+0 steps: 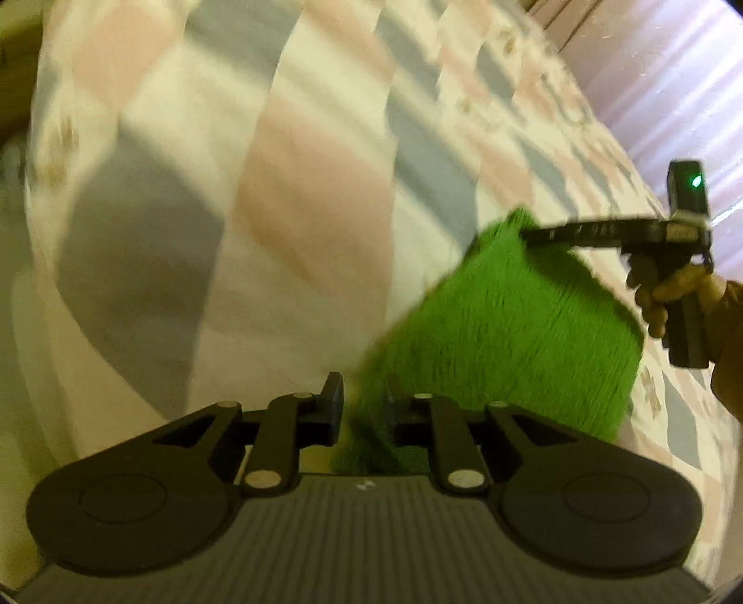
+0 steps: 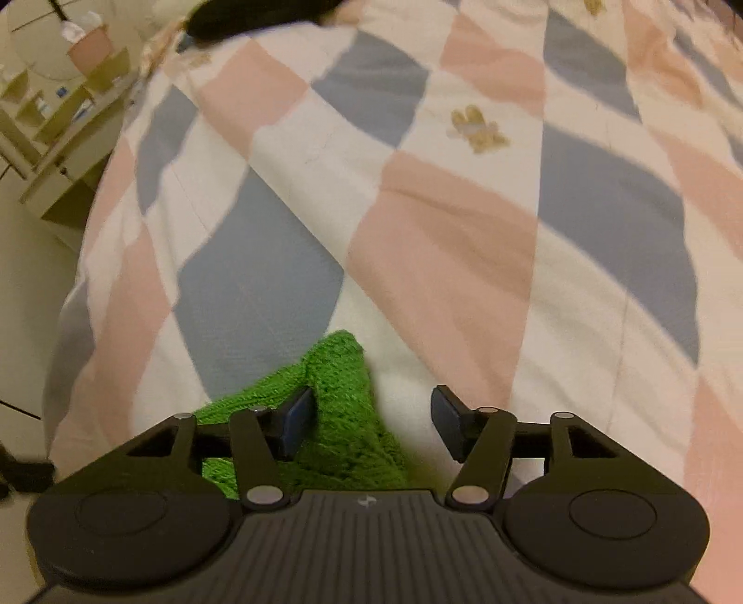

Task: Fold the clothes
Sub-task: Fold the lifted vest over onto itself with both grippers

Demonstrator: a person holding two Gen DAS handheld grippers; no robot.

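A bright green knitted cloth hangs raised over the checked quilt. My left gripper is shut on its near edge, and the fabric bunches between the narrow jaws. At the cloth's far corner, a hand holds my right gripper, seen side-on in the left wrist view. In the right wrist view my right gripper stands wide open. One corner of the green cloth lies under and beside its left finger, with nothing pinched. The right finger is over bare quilt.
The bed is covered by a pink, blue-grey and white checked quilt. Pale shelves and a pink bin stand beyond the bed's left edge. A dark item lies at the far end. A curtain hangs on the right.
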